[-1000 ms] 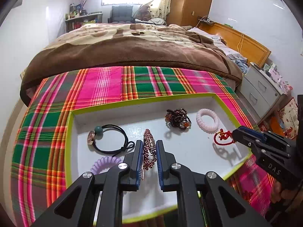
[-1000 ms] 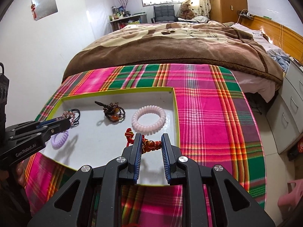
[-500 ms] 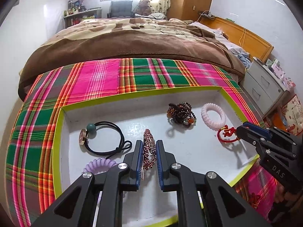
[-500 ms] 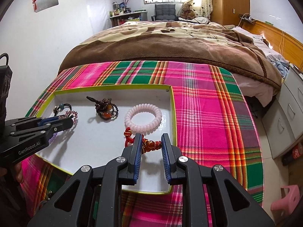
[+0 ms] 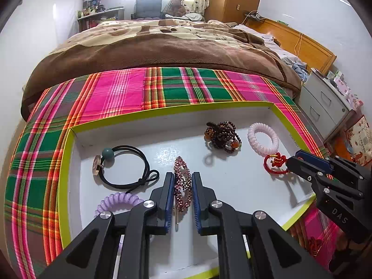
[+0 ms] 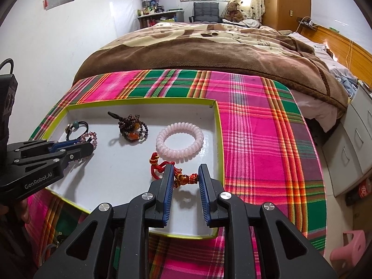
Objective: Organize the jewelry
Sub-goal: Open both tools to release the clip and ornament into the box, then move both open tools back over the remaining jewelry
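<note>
A white tray with a lime rim (image 5: 67,162) (image 6: 217,125) lies on a plaid cloth. My left gripper (image 5: 183,177) is shut on a pink beaded hair clip (image 5: 182,183) and holds it over the tray. My right gripper (image 6: 186,171) is shut on a red knotted cord bracelet (image 6: 183,177), which also shows in the left wrist view (image 5: 275,162). In the tray lie a black hair tie with a green bead (image 5: 125,162), a purple coil tie (image 5: 118,201), a dark beaded bracelet (image 5: 222,137) (image 6: 133,129) and a pink coil tie (image 5: 262,139) (image 6: 180,140).
The plaid cloth (image 6: 255,127) covers the table around the tray. A bed with a brown blanket (image 5: 162,46) stands behind it. A grey drawer unit (image 5: 325,102) and a pink stool (image 6: 348,248) are on the right.
Both grippers have moved forward and lower over the tray, still holding their items. The tray fills more of both views.
</note>
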The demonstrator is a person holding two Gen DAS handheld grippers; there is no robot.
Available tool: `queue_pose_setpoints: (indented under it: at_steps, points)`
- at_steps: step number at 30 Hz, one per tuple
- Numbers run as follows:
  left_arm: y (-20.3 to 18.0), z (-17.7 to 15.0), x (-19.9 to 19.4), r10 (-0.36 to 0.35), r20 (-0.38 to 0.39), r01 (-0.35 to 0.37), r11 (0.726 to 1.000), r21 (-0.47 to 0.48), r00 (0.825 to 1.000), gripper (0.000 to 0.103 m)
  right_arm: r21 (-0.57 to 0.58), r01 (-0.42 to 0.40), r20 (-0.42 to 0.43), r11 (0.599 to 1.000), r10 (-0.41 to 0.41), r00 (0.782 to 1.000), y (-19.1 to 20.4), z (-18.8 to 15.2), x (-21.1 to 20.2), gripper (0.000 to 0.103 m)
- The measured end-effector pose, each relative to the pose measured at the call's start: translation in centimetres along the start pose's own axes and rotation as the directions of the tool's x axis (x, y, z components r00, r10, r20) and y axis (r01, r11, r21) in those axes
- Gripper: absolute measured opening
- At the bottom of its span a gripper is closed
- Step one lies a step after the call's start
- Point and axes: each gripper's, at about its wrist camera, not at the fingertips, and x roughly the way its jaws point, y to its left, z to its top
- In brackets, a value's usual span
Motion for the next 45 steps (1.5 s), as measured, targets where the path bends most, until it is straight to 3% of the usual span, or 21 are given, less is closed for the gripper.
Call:
queue_pose_setpoints:
  at_steps: [4,7,11,19,22,45]
  points:
    - [-0.1,0.0,0.0,-0.005,0.0,0.005,1.0,0.003,1.0,0.023,0.002,-0.003,0.003,1.0,0.003,1.0,0.0,0.0,0.0,0.023]
    - [-0.3,-0.1,0.0,0.002,-0.001,-0.002,1.0,0.012,1.0,0.024,-0.007,-0.005,0.0,1.0,0.005,1.0,0.0,-0.1,0.0,0.024]
    - [-0.4,-0.3,-0.3,-0.006,0.001,0.006,1.0,0.008,1.0,0.026,-0.011,-0.026,0.004,1.0,0.026,1.0,0.3,-0.2,-0.1,0.034]
    - [-1.0,-0.9,-2.0,-0.015,0.024,0.015,1.0,0.012,1.0,0.03,-0.008,-0.023,0.017,1.0,0.023,1.0,0.3,-0.4,-0.9,0.035]
    - [-0.9,-1.3,-3.0,-0.032,0.035,0.032,0.999,-0.001,0.999,0.03,0.005,-0.032,0.034,0.999,0.032,0.999,0.2,-0.5,-1.7,0.047]
    - [-0.9,-7.1,-11.1,-0.041,0.121,0.043,0.999,-0.017,0.992,0.031,0.053,-0.061,0.087,0.997,0.056,0.995,-0.5,-4.7,-7.2,0.047]
